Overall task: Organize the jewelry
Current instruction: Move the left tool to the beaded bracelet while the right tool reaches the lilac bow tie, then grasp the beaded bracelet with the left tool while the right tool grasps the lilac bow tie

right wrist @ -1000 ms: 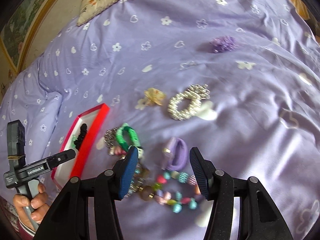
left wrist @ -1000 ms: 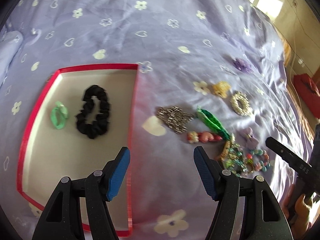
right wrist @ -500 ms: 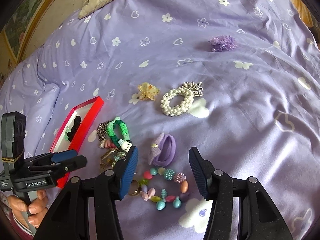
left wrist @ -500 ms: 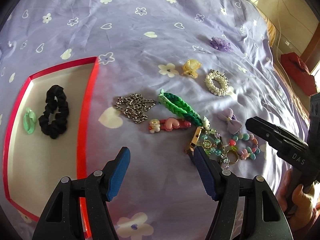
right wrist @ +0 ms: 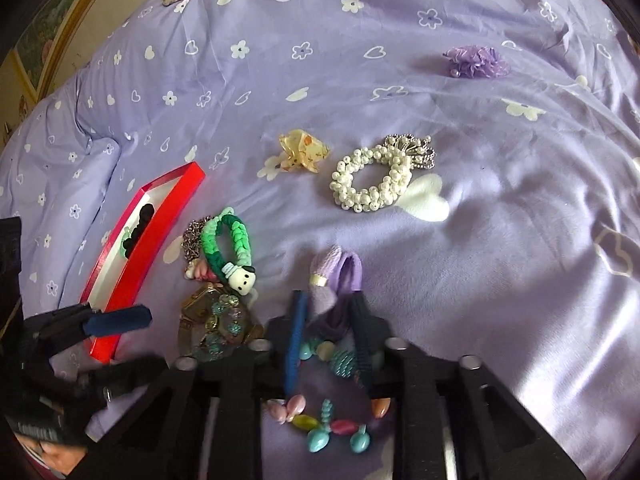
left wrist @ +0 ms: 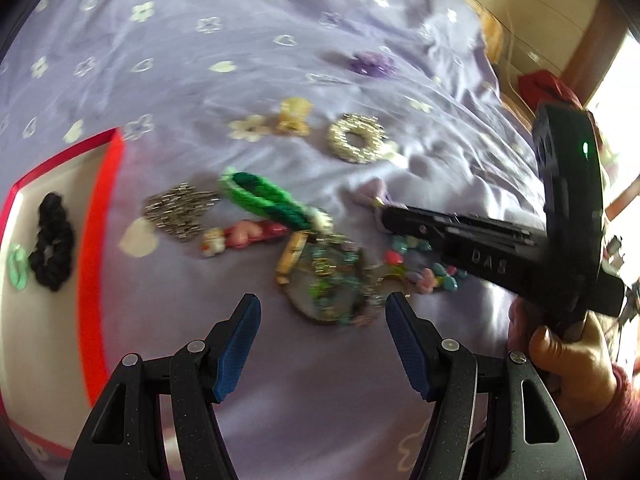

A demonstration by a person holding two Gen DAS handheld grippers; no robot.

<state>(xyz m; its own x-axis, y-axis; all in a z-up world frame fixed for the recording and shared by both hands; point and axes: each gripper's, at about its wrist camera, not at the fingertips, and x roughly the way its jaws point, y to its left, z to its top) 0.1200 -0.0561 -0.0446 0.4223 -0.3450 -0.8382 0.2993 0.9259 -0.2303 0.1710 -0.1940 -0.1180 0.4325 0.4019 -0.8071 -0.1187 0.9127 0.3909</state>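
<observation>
1. On a lilac bedspread [right wrist: 500, 240] printed with white flowers and hearts, loose jewelry lies scattered beside a red-rimmed tray [left wrist: 100, 216] at the bedspread's left edge.
2. Risk: the right gripper [right wrist: 328, 332] has just been closing, and its jaws now pinch the lilac hair tie [right wrist: 340, 276]. A beaded bracelet [right wrist: 332, 364] lies touching the same spot, so a bead could be caught and dragged along.
3. Risk: the pinch looks to sit at the near end of the soft tie, so it may slip free on lifting.
4. Risk: the left gripper [left wrist: 322, 320] hovers with jaws apart and nothing between them, just above a tangled beaded piece with a gold clasp [left wrist: 324, 276]. The two tools are close and could collide.
5. Pose: both grippers tilt steeply down toward the bed. The person's hand [left wrist: 560, 360], in a dark red sleeve, holds the right tool's handle.
6. Already in the tray: a black scrunchie [left wrist: 52, 236] and a small green tie [left wrist: 18, 266].
7. Still outside: a green braided bracelet [right wrist: 226, 240], a pearl scrunchie [right wrist: 372, 184], a yellow clip [right wrist: 302, 154].
</observation>
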